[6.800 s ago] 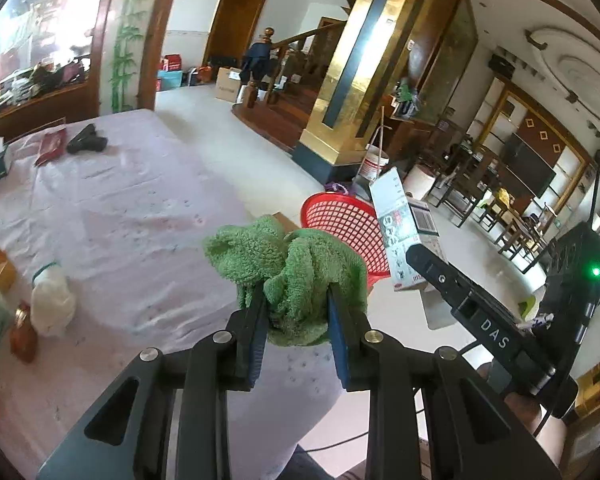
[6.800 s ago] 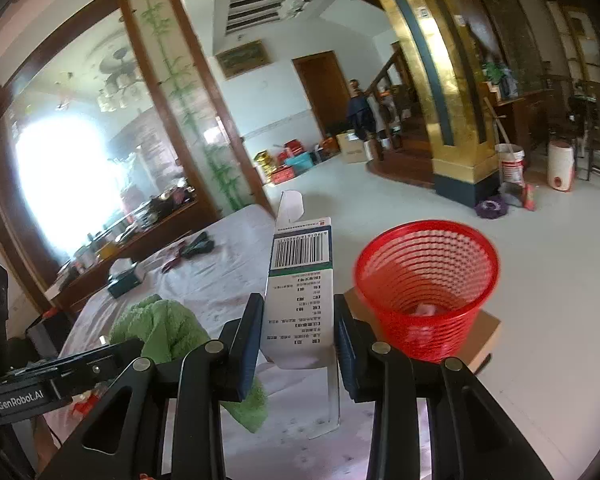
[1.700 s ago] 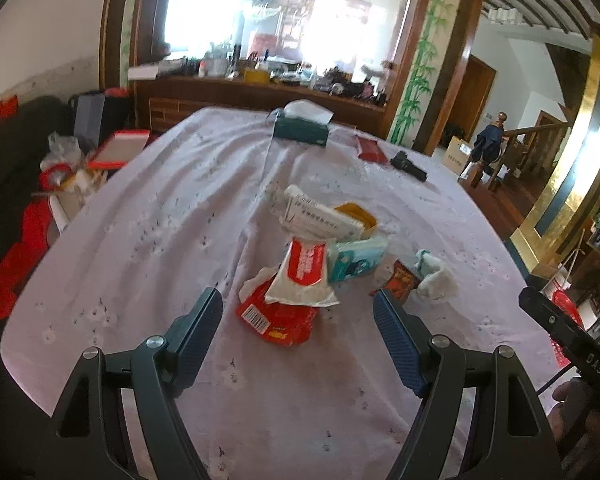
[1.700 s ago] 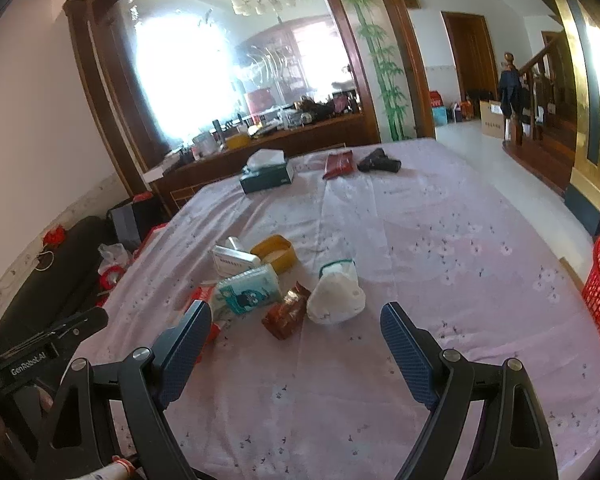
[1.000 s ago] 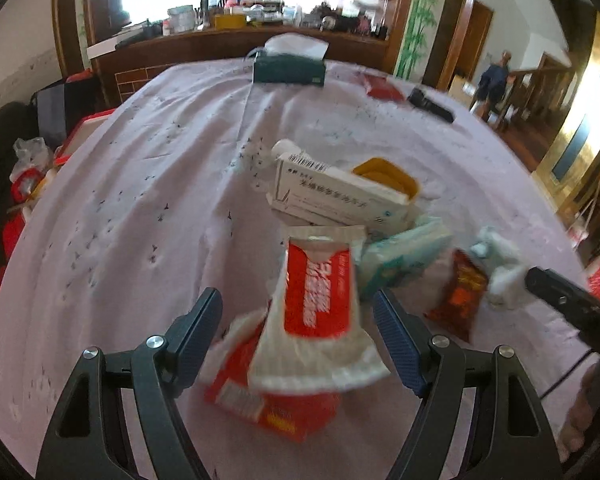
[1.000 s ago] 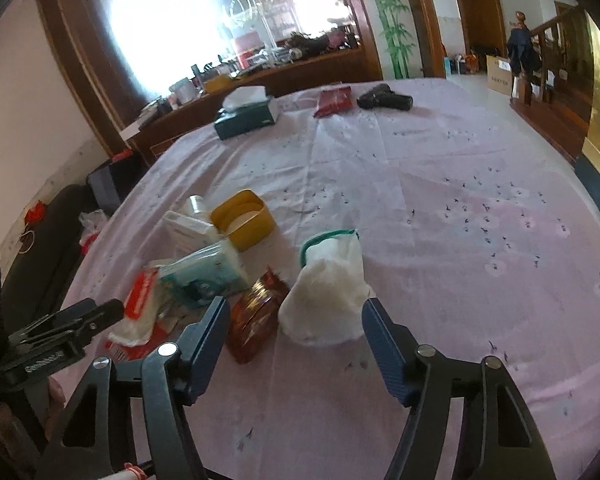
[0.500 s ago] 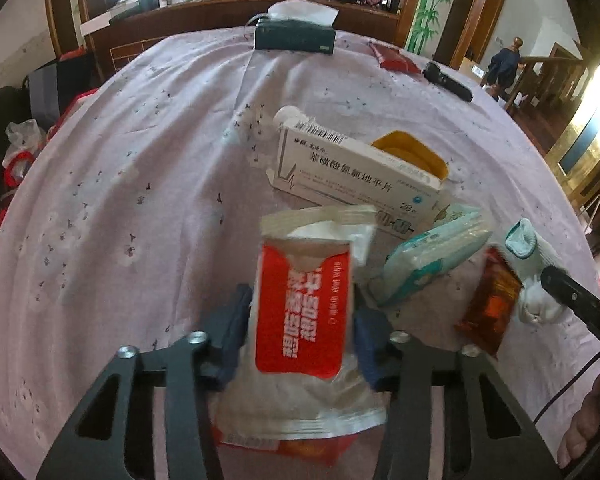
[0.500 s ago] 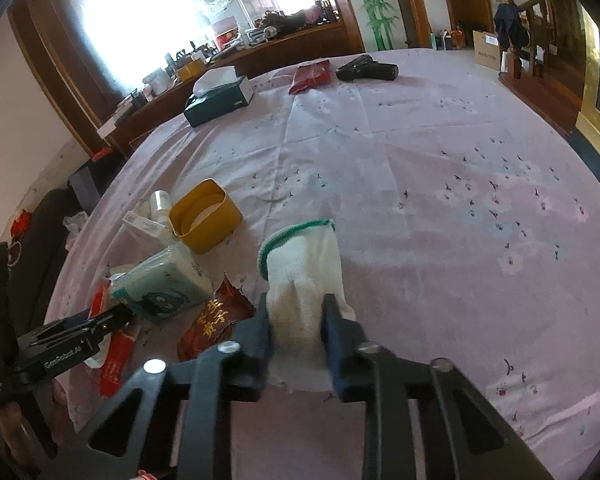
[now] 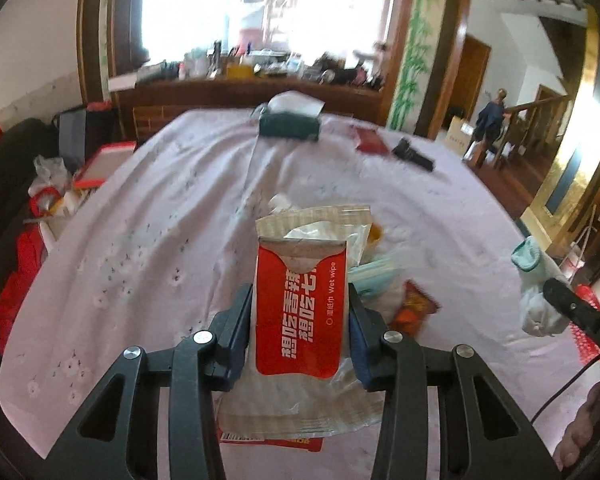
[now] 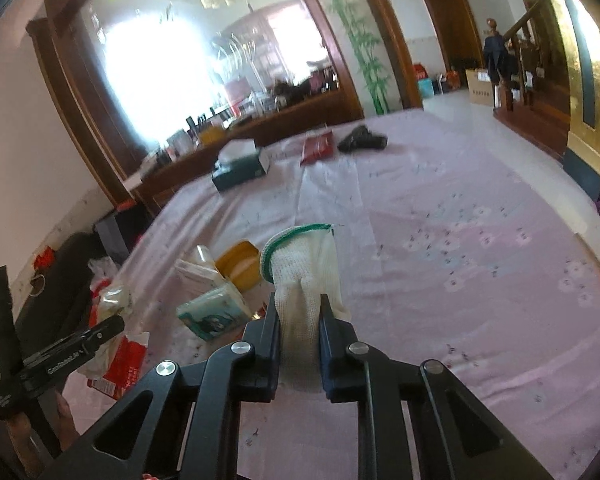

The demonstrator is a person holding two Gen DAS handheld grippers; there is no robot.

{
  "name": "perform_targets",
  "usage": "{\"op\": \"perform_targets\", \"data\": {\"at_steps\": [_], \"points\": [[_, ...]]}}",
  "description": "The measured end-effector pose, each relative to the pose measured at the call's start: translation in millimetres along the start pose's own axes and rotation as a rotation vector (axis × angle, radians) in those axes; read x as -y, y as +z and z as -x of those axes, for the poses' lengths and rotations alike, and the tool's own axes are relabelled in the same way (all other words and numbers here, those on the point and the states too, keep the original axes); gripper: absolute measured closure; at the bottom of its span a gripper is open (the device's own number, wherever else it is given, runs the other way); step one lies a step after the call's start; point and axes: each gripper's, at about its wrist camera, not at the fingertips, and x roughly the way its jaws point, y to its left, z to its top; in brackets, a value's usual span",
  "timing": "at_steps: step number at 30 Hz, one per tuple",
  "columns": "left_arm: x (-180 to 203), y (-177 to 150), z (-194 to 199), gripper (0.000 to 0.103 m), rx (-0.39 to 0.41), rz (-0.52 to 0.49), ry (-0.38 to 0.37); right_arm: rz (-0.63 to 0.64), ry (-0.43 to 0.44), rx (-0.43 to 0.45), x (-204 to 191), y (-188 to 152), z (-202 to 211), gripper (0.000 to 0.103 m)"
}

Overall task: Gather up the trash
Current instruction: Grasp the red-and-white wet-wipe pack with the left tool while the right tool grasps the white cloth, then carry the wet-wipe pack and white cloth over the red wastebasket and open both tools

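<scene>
Red wipe packet (image 9: 300,312) now lifted, white glove (image 10: 306,280) seemingly too

Red-and-white wet wipe packet (image 9: 300,312) upright, lifted; white green-cuffed glove (image 10: 306,280) upright, lifted off tablecloth.

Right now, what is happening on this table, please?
A person is clearing trash with a claw in each hand. The left claw is shut on a red wet wipe packet; the right claw is shut on a white glove. A teal pack and yellow tub lie on the tablecloth.
</scene>
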Motion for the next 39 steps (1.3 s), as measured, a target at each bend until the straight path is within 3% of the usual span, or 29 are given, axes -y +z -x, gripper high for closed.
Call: {"op": "perform_targets", "data": {"at_steps": [8,16,29,39], "points": [[48,-3,50,0.062,0.078,-0.069,-0.079,-0.014,-0.027,0.131,11,-2,79,0.087],[119,-14,73,0.062,0.093,-0.173,-0.222,-0.058,-0.120,0.222,44,-12,146,0.087],[247,-42,74,0.062,0.040,-0.361,-0.470,-0.127,-0.389,0.300,105,-26,220,0.087],[312,-56,68,0.062,0.013,-0.438,-0.588,-0.189,-0.477,0.331,149,-35,254,0.087]]}}
